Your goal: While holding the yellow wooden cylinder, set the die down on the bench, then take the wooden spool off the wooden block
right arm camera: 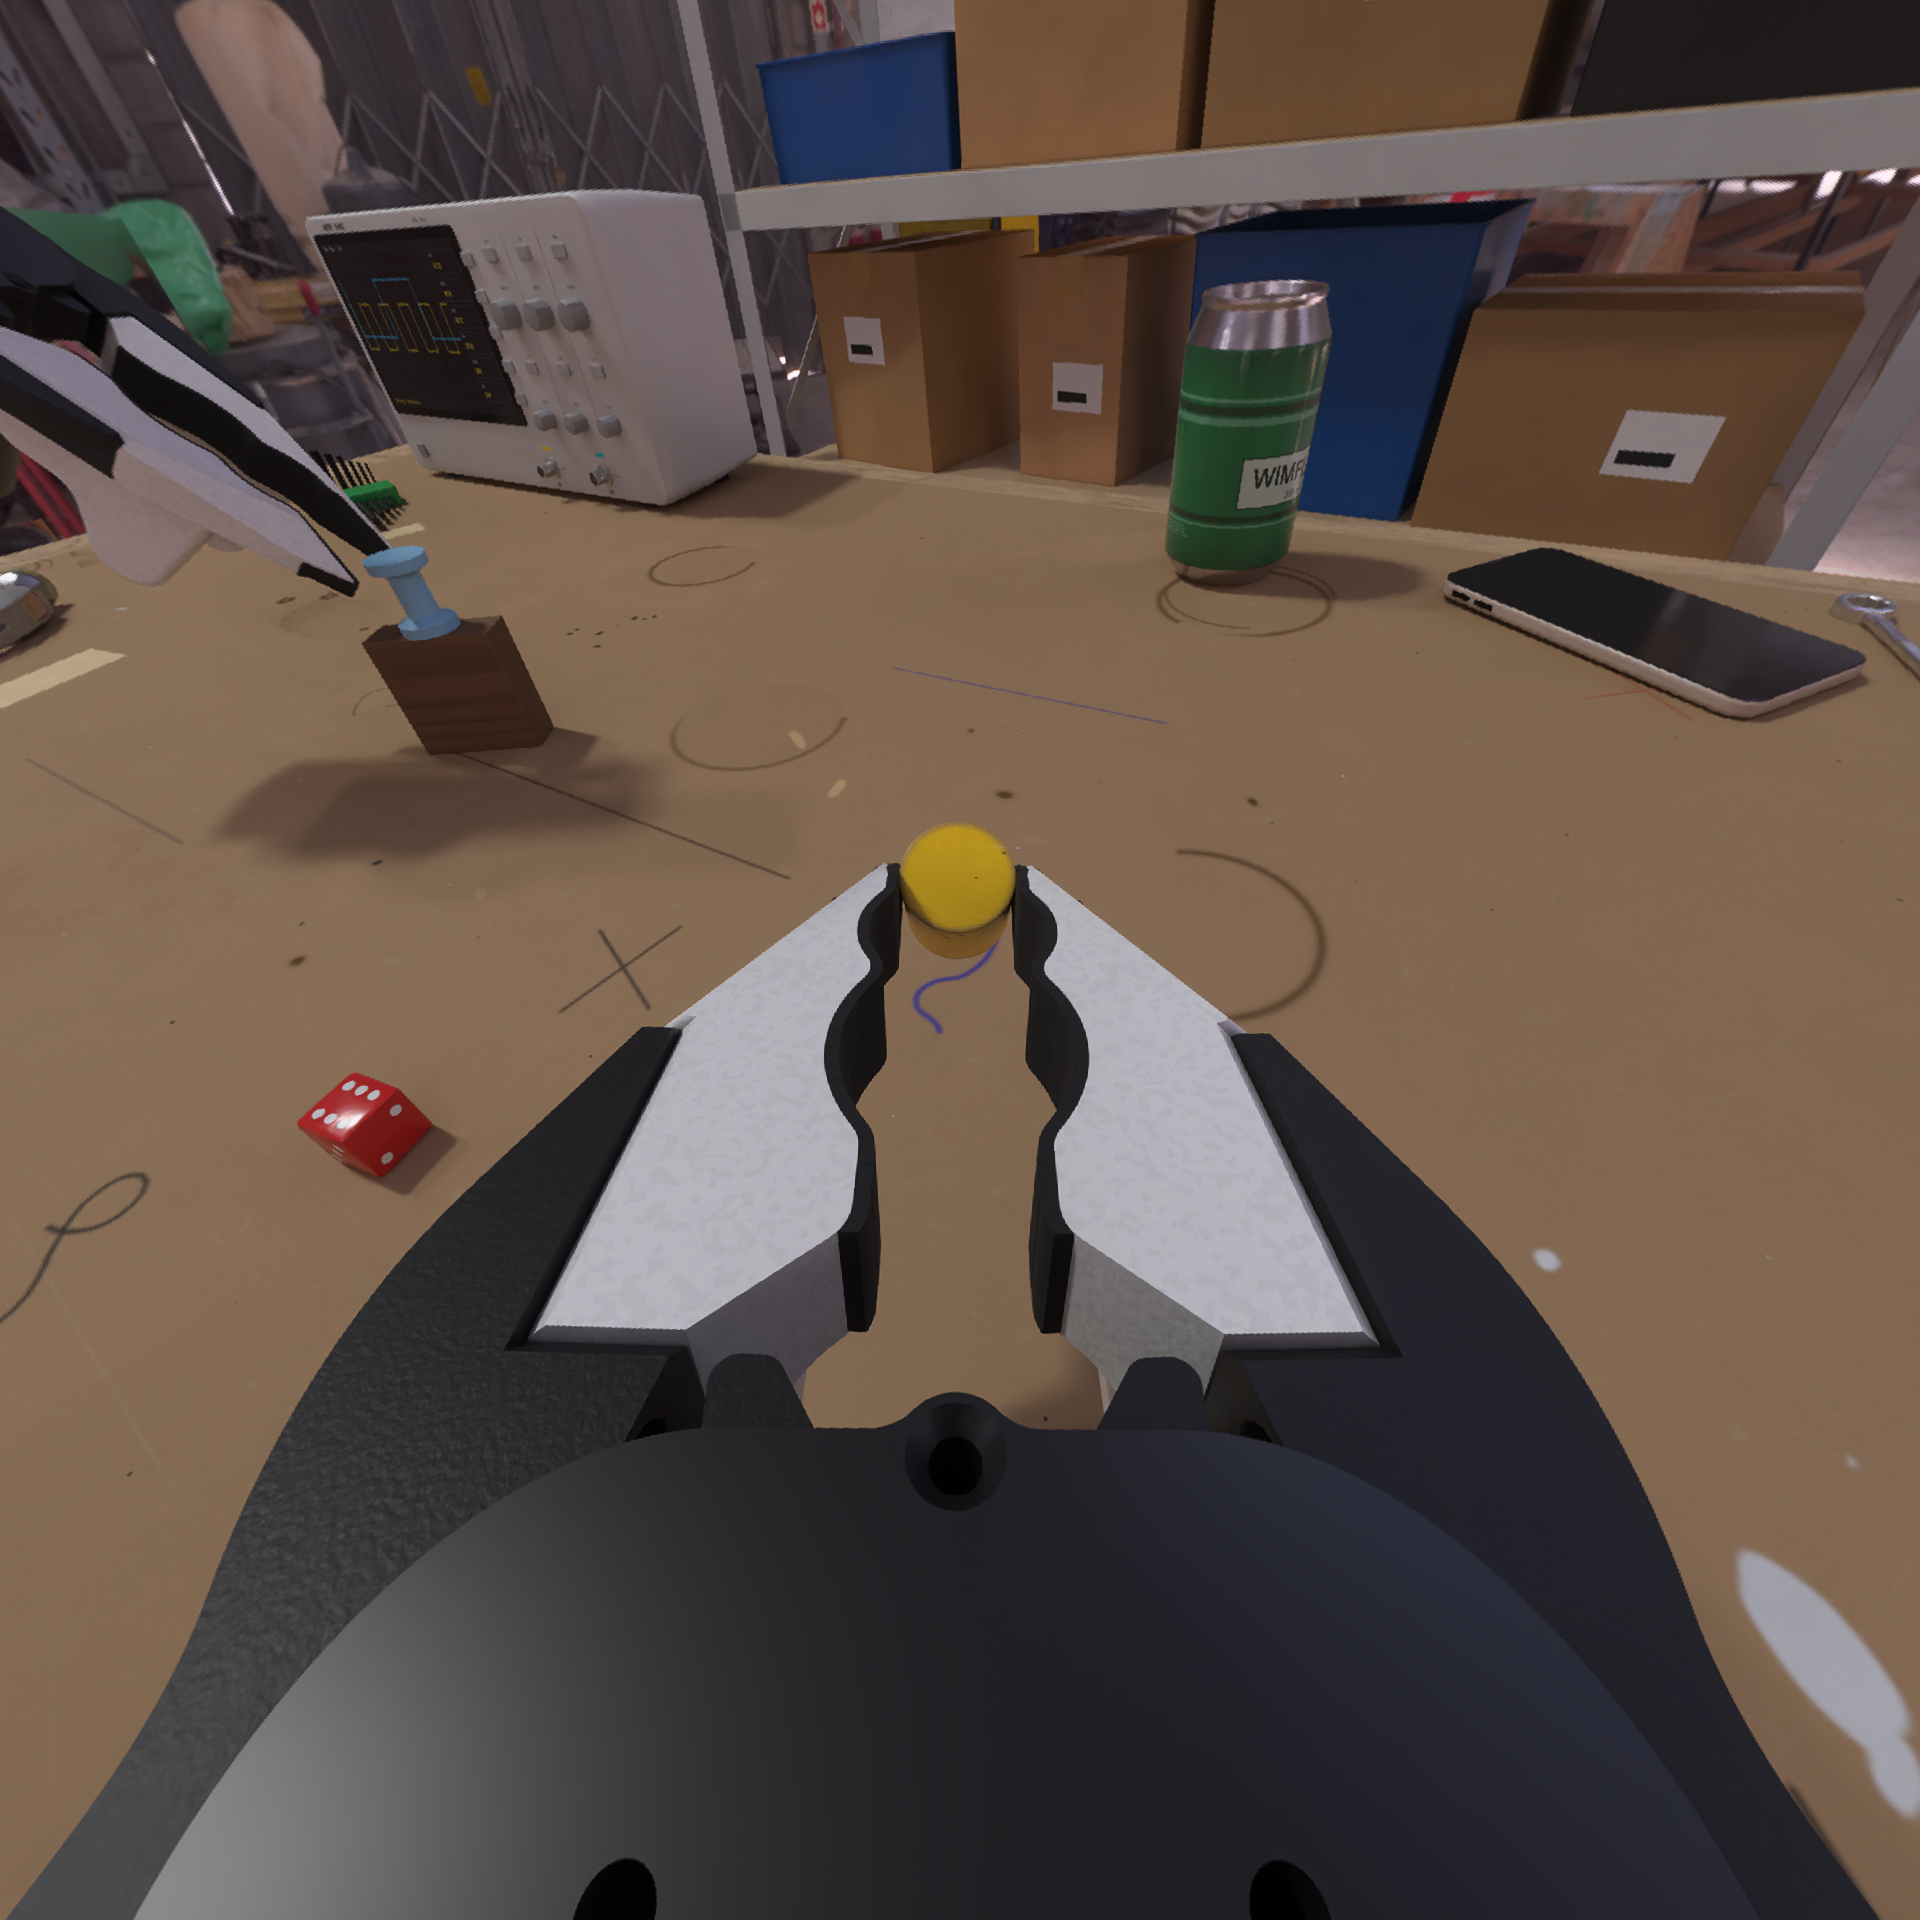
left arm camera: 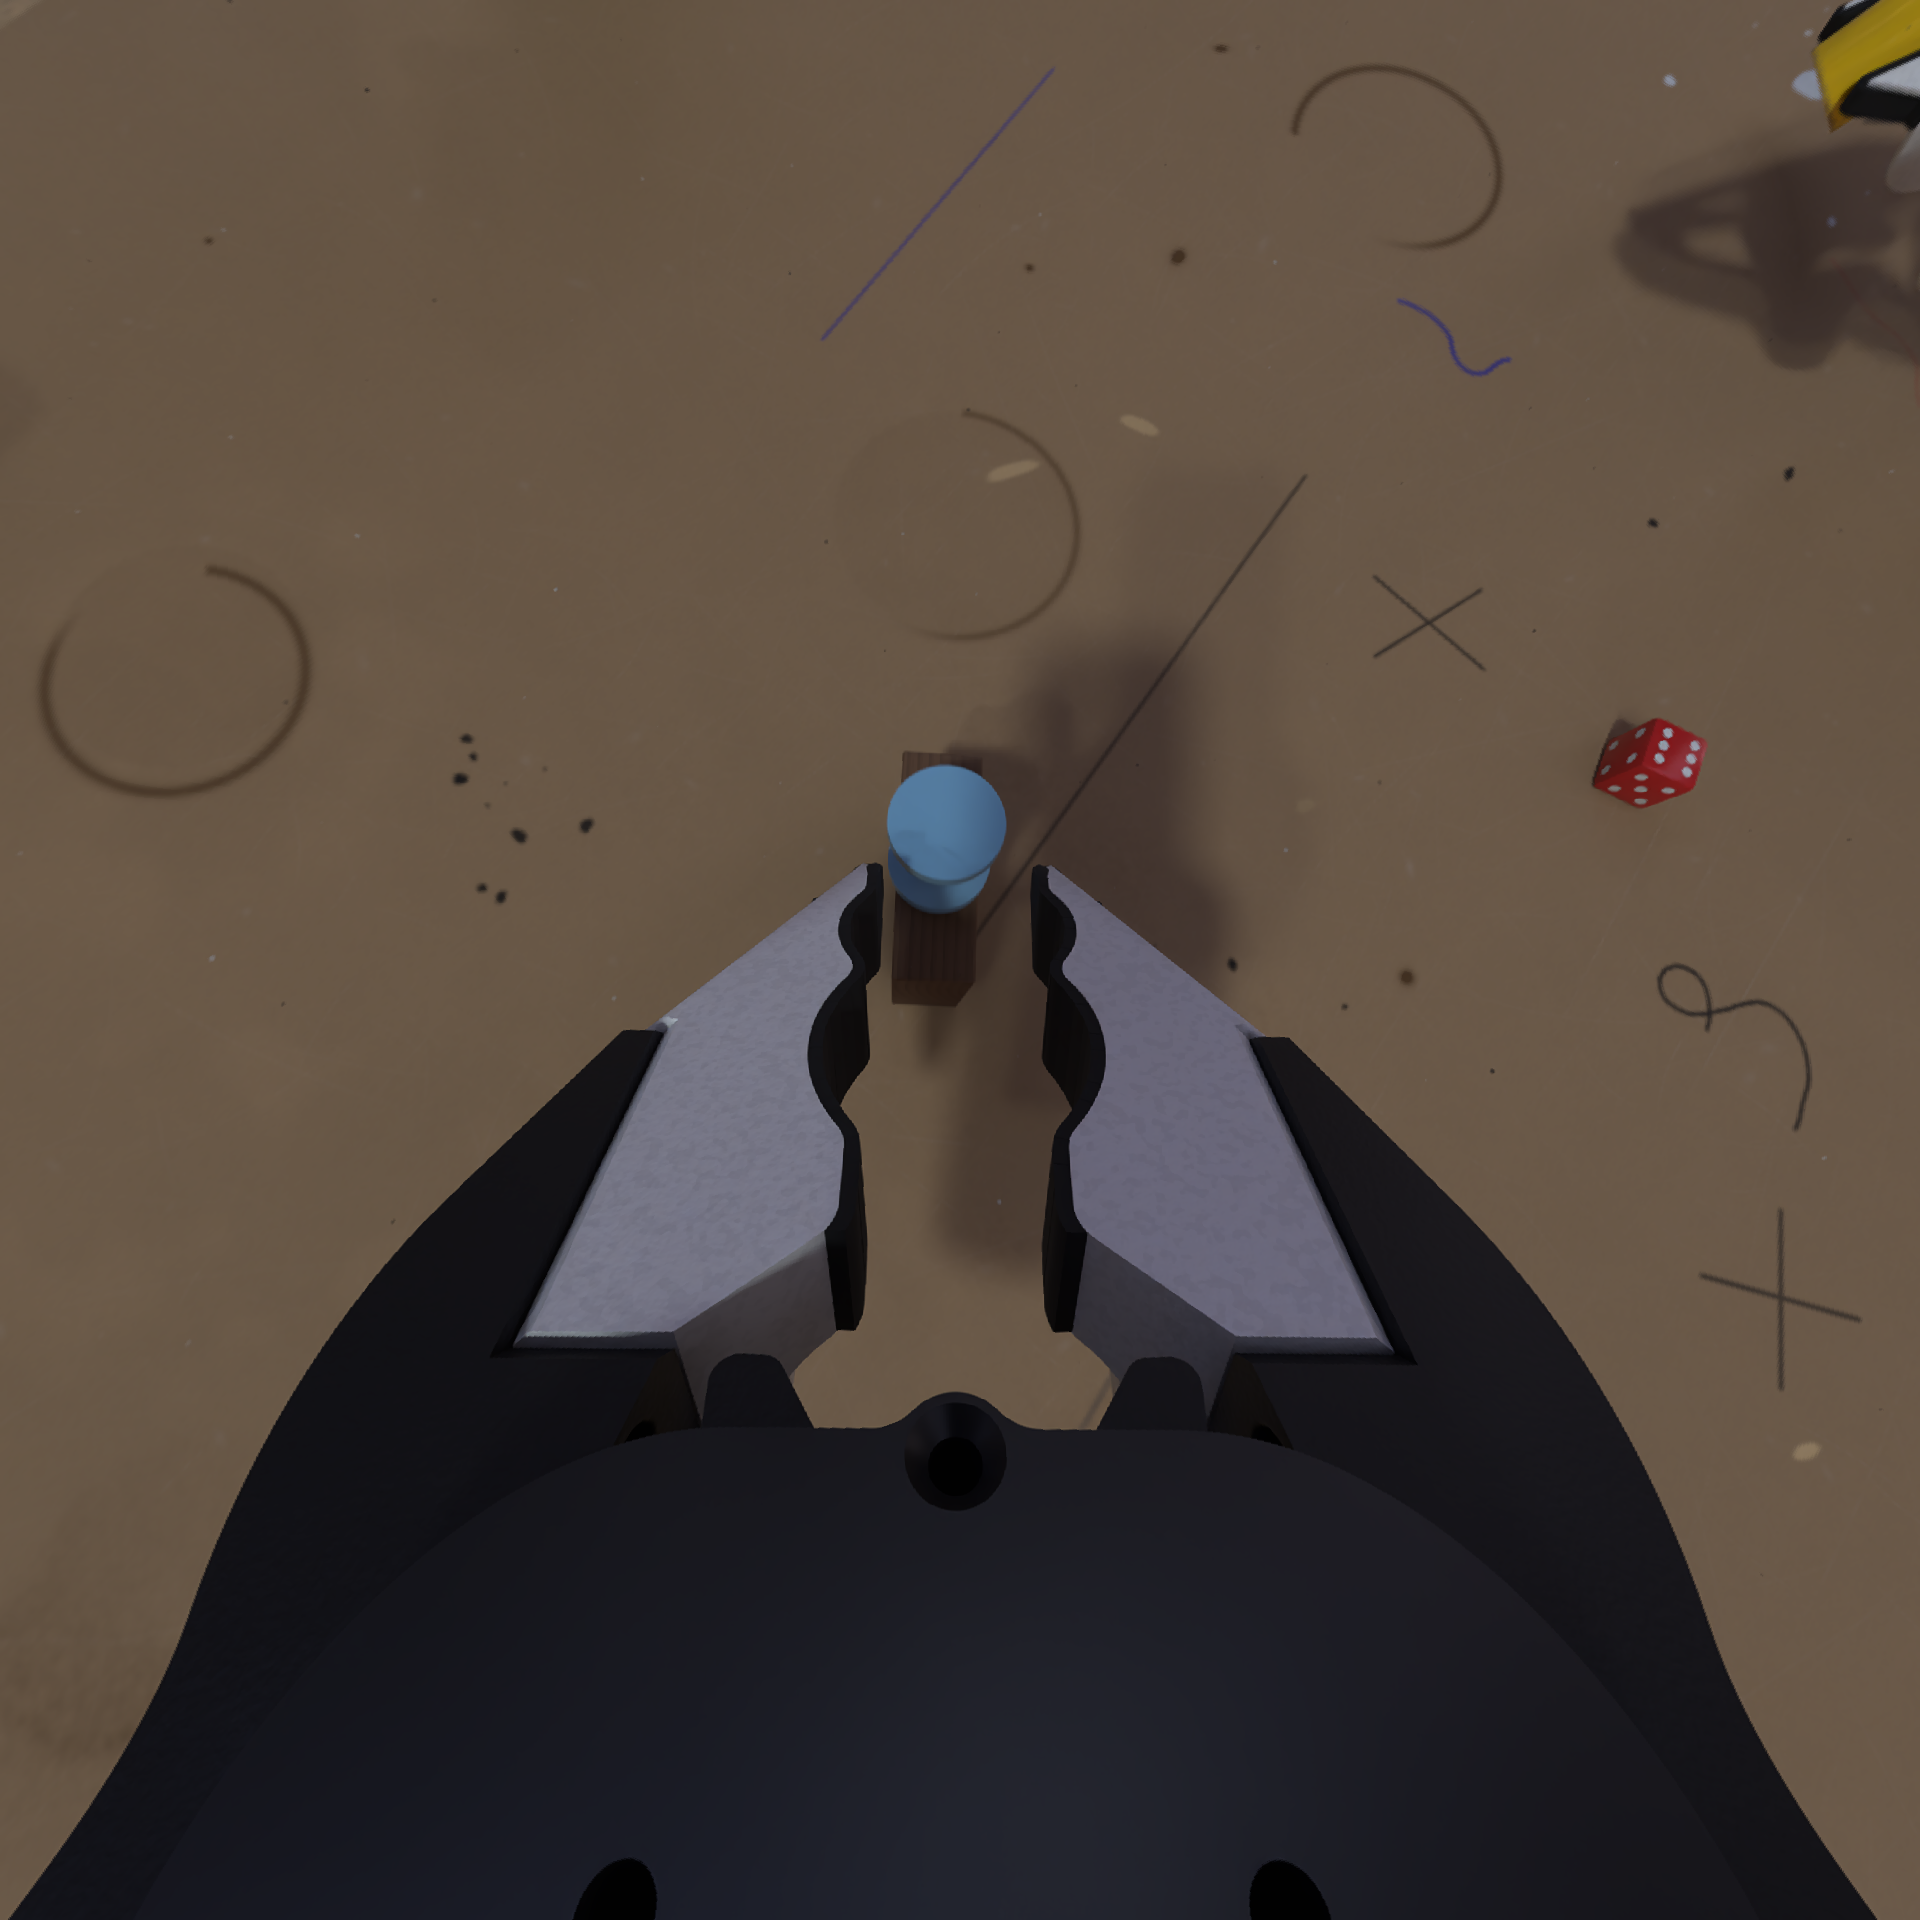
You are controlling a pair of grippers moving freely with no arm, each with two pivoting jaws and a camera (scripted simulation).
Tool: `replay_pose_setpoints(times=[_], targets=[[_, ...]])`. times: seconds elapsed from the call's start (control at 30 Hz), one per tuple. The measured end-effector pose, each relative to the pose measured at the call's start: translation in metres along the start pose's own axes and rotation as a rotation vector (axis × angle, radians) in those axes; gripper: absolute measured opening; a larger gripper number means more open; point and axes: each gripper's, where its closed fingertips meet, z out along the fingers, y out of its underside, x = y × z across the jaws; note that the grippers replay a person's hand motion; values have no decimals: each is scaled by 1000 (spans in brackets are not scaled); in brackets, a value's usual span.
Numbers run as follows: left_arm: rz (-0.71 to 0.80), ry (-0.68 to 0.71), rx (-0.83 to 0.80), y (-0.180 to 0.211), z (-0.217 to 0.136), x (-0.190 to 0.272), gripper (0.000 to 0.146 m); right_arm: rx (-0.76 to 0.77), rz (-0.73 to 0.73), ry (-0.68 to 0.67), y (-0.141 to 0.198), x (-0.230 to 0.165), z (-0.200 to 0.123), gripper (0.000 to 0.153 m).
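Blue wooden spool [left arm camera: 944, 834] stood between the parted left gripper [left arm camera: 954, 883] fingertips; squeeze its narrow waist, then lift straight off the wooden block [left arm camera: 932, 961]; the right gripper [right arm camera: 956, 894] pinched the yellow wooden cylinder [right arm camera: 956, 883]

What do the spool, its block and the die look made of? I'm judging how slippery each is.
Spool: looks like painted wood, matte pale blue, no grain showing. Block: dark brown wood, with visible horizontal grain lines. Die: glossy red, likely plastic, with white pips; it lies on the bench.
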Motion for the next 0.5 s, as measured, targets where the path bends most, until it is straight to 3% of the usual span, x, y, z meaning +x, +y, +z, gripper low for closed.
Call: replay_pose_setpoints(times=[0.5], targets=[[54, -27, -63, 0, 17, -1, 23, 2, 32, -8, 0, 2, -1, 21]])
